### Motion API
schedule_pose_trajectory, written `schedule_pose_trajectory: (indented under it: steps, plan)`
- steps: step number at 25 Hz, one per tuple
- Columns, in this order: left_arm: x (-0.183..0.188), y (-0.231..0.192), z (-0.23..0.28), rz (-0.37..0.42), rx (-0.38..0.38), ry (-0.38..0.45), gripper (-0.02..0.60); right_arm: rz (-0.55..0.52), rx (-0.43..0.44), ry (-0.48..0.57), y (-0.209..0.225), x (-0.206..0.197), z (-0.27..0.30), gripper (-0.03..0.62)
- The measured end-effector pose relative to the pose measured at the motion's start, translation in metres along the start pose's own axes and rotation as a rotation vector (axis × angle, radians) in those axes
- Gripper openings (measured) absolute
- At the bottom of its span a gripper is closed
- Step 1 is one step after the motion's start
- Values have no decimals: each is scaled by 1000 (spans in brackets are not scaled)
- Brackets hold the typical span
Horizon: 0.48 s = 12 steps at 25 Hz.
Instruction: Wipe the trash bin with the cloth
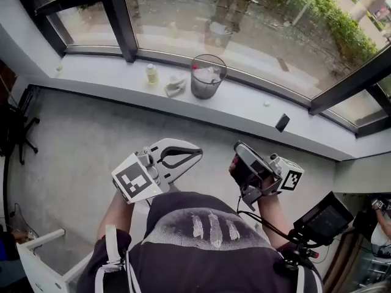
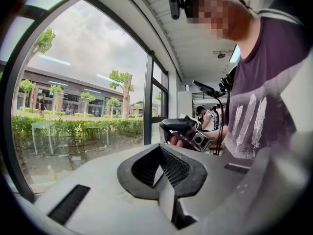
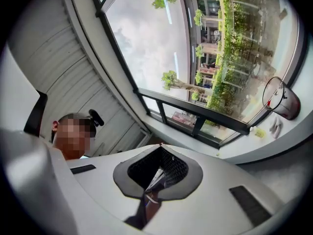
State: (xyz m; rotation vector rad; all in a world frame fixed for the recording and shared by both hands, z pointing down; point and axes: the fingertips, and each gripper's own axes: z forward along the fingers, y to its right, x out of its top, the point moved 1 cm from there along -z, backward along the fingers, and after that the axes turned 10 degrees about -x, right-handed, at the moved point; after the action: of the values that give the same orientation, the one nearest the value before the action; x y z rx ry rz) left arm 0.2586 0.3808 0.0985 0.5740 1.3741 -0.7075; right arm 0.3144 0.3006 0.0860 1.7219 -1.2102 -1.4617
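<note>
Head view looks down on big window panes (image 1: 256,23) above a long grey window sill (image 1: 110,78), with grey floor (image 1: 73,157) below it. Close to the person's dark shirt (image 1: 201,249), the left gripper (image 1: 197,154) and right gripper (image 1: 239,151) are held side by side, well apart from the sill. Each gripper's own view shows its jaws pressed together with nothing between them. The trash bin (image 1: 208,76) stands upright on the sill against the glass, long axis vertical, open mouth up, narrowing toward its base. Just beside it on its left lies the cloth (image 1: 175,87), a pale lump that seems crumpled, though it is too small to be sure. A small yellowish bottle (image 1: 151,73) stands left of the cloth.
</note>
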Motion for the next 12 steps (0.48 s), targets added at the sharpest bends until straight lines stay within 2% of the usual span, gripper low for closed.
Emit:
schedule_pose_trajectory:
  steps: [4, 12]
  plan:
    - [-2, -45, -27, 32, -23, 21, -5, -5, -107, 59, 20, 4, 32, 0]
    - [-14, -132, -86, 52, 10, 21, -5, -97, -272, 20, 50, 0, 109, -1]
